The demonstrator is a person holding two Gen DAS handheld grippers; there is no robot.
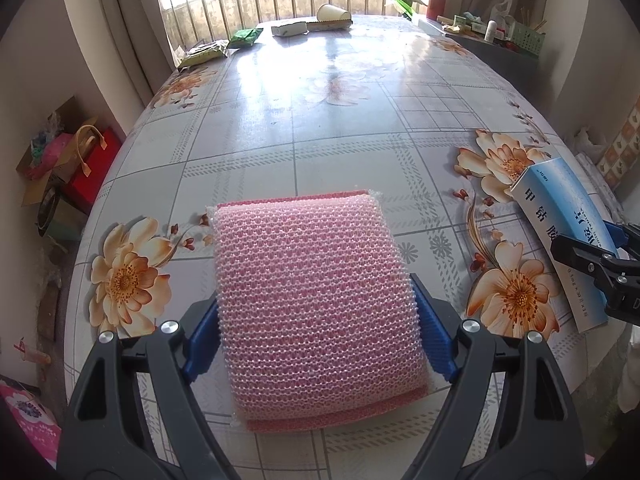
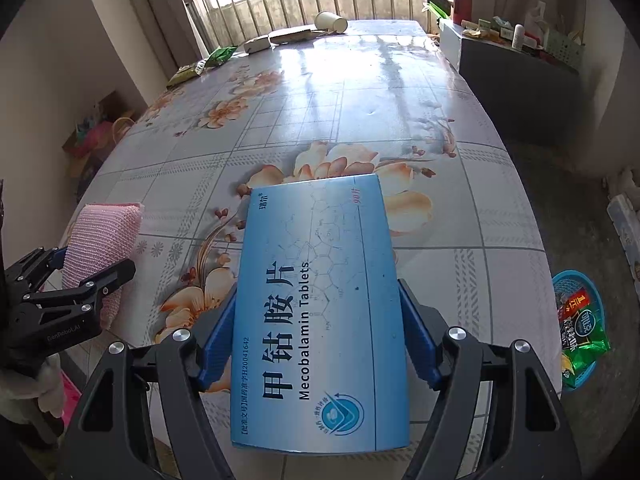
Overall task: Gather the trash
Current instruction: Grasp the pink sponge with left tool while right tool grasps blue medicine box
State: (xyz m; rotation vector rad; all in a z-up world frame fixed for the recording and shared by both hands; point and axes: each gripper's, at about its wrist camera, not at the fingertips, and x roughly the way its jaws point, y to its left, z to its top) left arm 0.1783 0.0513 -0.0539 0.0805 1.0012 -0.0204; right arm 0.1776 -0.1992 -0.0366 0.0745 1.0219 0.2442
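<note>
Squeezing one pink sponge (image 1: 316,304), the left gripper (image 1: 316,328) hung over the table's near edge (image 1: 120,184). The right gripper (image 2: 316,332) pinched one blue tablet box (image 2: 320,312) beside it. Middle tabletop lay bare.

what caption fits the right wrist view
Right gripper clamps a blue medicine box over the floral table; trash basket waits on the floor.

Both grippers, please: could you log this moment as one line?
left gripper: shut on pink sponge | right gripper: shut on Mecobalamin box | blue basket: on floor, holds wrappers
</note>
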